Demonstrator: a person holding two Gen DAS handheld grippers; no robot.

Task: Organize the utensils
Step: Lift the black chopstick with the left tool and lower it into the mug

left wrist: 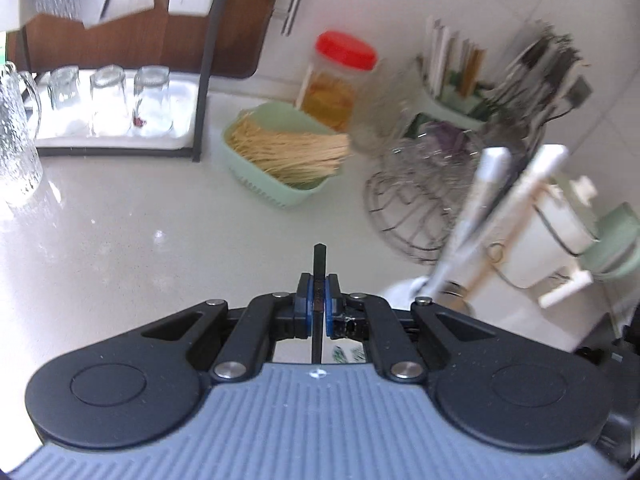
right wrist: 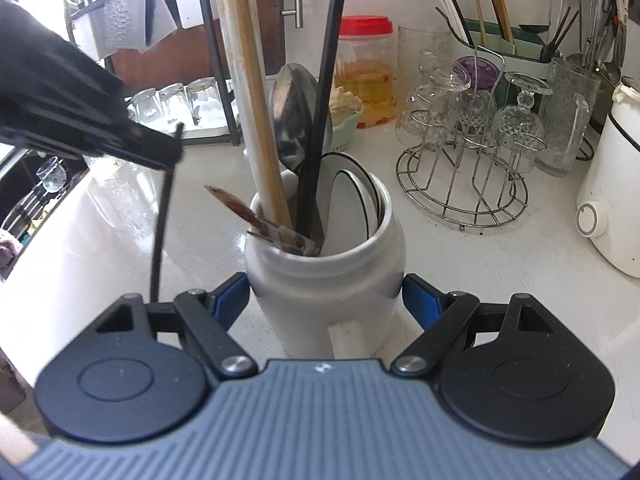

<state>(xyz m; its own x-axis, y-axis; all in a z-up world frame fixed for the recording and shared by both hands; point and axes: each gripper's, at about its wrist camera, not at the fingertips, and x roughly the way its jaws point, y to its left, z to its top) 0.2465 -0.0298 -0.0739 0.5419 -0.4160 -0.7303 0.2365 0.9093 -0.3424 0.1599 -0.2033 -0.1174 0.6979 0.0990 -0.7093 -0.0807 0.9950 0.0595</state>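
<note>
My left gripper (left wrist: pixel 319 300) is shut on a thin black chopstick (left wrist: pixel 320 264) that stands up between its blue pads. From the right wrist view, that gripper (right wrist: pixel 176 148) hovers at the upper left, and the black chopstick (right wrist: pixel 162 216) hangs down from it, left of the jar and outside it. My right gripper (right wrist: pixel 324 292) is shut on a white ceramic jar (right wrist: pixel 320 280), one pad on each side. The jar holds wooden chopsticks (right wrist: pixel 260 140), a metal spoon (right wrist: pixel 294 120), another black chopstick (right wrist: pixel 326 92) and a white spoon. A green utensil holder (right wrist: pixel 516 50) stands at the back right.
A wire rack of upturned glasses (right wrist: pixel 460 192) stands right of the jar, with a white appliance (right wrist: pixel 612 184) beyond it. Behind are a red-lidded jar (right wrist: pixel 365 76), a green basket of sticks (left wrist: pixel 280 148), a tray of tumblers (left wrist: pixel 112 100) and a glass pitcher (left wrist: pixel 16 140).
</note>
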